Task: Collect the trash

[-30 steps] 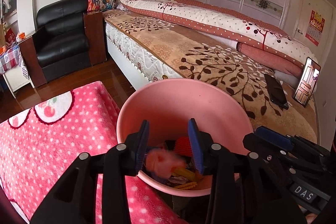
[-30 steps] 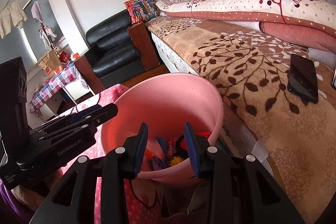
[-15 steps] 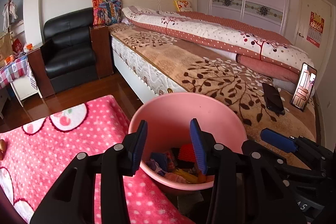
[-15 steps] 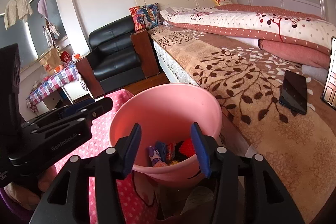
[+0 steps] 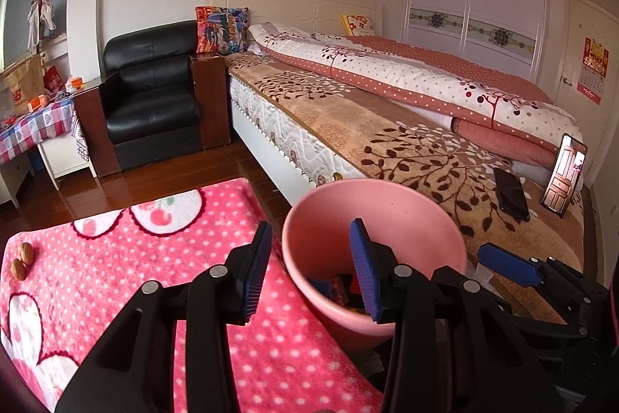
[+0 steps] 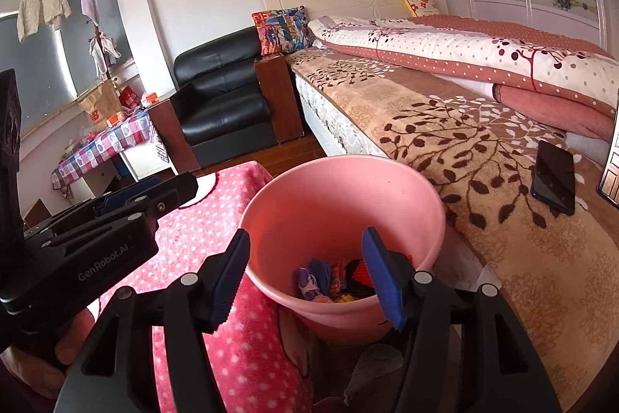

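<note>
A pink bucket (image 5: 371, 204) stands between the pink dotted table and the bed; it also shows in the right wrist view (image 6: 340, 188). Several coloured wrappers (image 6: 332, 277) lie at its bottom. My left gripper (image 5: 311, 269) is open and empty, held above the table edge and the bucket's left rim. My right gripper (image 6: 309, 277) is open and empty, above the bucket's near rim. Two walnuts (image 5: 23, 260) lie at the far left of the table.
The table with the pink dotted cloth (image 5: 135, 258) fills the lower left. The bed (image 5: 387, 126) runs along the right, with two phones (image 5: 510, 192) on it. A black armchair (image 5: 151, 95) stands at the back. A checked side table (image 5: 31, 126) is far left.
Both grippers have pulled back and up from the bucket and opened wider. A pink piece seen between the left fingers a second ago is gone; it lies in the bucket.
</note>
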`<action>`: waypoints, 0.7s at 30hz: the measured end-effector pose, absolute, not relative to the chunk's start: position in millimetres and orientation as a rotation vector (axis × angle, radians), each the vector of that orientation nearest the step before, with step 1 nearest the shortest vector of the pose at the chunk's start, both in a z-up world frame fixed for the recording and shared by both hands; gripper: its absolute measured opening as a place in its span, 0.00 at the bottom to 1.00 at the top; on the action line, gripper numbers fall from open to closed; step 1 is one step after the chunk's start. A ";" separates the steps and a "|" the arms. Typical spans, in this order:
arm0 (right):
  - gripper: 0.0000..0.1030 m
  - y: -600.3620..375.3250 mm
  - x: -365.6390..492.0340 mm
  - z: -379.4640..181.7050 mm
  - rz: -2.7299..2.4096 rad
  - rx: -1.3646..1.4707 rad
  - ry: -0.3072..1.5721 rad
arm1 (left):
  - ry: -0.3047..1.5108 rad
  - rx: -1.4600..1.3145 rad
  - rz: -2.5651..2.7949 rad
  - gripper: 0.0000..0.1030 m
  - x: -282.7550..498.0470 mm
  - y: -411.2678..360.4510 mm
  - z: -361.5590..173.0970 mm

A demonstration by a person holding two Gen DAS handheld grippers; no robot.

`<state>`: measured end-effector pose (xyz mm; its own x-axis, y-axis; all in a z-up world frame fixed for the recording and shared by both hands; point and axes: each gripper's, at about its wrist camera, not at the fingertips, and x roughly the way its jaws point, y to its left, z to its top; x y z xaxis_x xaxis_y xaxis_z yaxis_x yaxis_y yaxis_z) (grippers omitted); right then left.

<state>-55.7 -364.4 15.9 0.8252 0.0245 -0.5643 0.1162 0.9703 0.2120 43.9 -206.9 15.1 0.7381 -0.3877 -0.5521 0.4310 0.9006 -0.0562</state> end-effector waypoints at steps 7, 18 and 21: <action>0.58 -345.7 -52.0 16.4 -0.051 0.234 0.601 | 0.589 0.047 -0.437 0.41 42.6 -186.7 13.5; 0.58 -325.6 -44.3 16.6 -0.056 0.210 0.609 | 0.611 0.011 -0.419 0.41 45.0 -164.6 4.8; 0.58 -320.4 -43.4 14.2 -0.055 0.201 0.618 | 0.620 0.003 -0.418 0.41 45.6 -160.2 2.1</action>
